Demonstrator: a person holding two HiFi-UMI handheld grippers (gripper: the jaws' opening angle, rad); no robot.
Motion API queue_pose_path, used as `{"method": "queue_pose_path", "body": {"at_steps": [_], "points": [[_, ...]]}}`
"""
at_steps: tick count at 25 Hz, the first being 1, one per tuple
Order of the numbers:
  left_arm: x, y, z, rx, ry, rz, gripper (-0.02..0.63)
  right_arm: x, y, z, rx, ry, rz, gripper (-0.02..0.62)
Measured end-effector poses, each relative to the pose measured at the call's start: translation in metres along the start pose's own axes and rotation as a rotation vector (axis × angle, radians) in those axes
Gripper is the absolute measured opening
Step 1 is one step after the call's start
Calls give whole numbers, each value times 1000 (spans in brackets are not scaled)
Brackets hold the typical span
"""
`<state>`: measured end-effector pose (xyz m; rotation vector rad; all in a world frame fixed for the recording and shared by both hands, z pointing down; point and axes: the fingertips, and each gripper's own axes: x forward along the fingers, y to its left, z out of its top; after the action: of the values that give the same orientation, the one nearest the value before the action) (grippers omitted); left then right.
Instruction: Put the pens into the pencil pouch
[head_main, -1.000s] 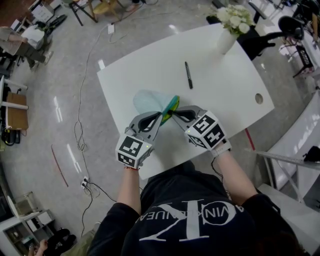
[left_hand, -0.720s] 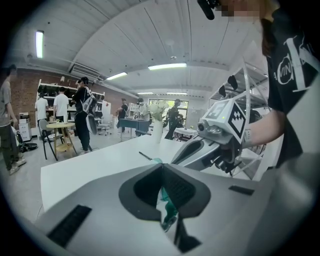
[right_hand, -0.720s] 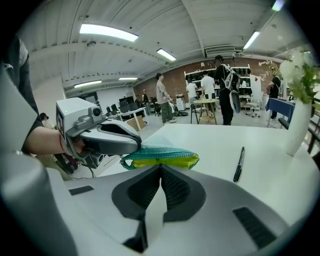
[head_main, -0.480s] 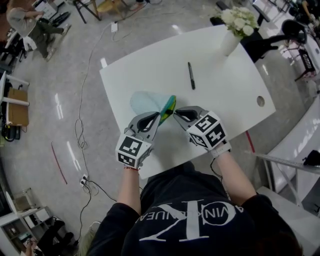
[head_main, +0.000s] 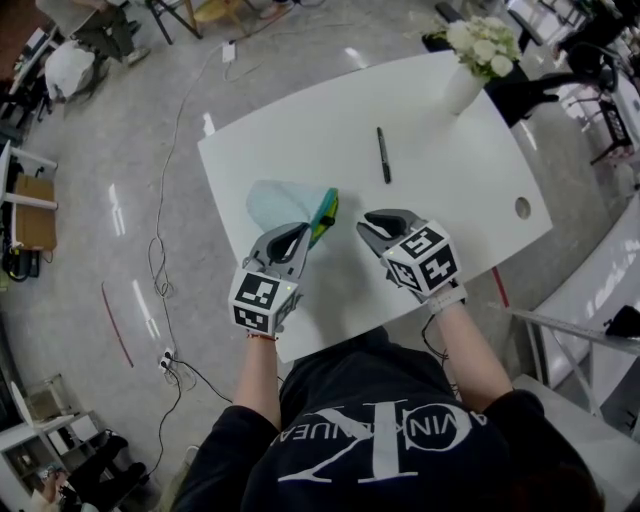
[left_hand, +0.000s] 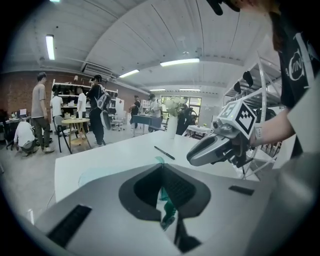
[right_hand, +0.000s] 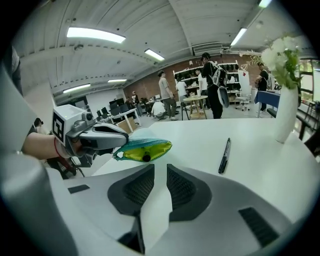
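A teal pencil pouch (head_main: 283, 204) with yellow-green lining lies on the white table (head_main: 450, 190). My left gripper (head_main: 312, 232) is shut on the edge of its mouth. In the right gripper view the pouch (right_hand: 142, 149) gapes towards me, with a dark round end (right_hand: 146, 158) showing inside. My right gripper (head_main: 368, 222) is open a little to the right of the pouch. Its jaws have just been opening and nothing is between them. A black pen (head_main: 383, 154) lies loose farther back on the table. The left gripper view shows teal fabric (left_hand: 165, 205) pinched between the jaws.
A white vase with flowers (head_main: 470, 58) stands at the table's far right corner. A round hole (head_main: 522, 207) sits near the right edge. Cables run over the floor on the left (head_main: 165, 230). Several people and tables are farther off in the room.
My right gripper has let go of the pouch's mouth, opened, and drawn off to the right. The left gripper and the pouch have shifted slightly left.
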<state>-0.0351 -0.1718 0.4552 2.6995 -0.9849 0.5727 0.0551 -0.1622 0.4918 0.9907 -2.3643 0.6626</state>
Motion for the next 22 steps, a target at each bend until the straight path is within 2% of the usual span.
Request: {"method": "queue_pose_path", "body": {"at_steps": [5, 17, 22], "points": [[4, 9, -4, -23, 6, 25, 6, 4, -28, -3, 33, 2, -59, 100], [14, 25, -3, -61, -8, 43, 6, 22, -118, -4, 135, 0, -308, 138], [16, 28, -3, -72, -12, 53, 6, 33, -148, -3, 142, 26, -376, 146]]}}
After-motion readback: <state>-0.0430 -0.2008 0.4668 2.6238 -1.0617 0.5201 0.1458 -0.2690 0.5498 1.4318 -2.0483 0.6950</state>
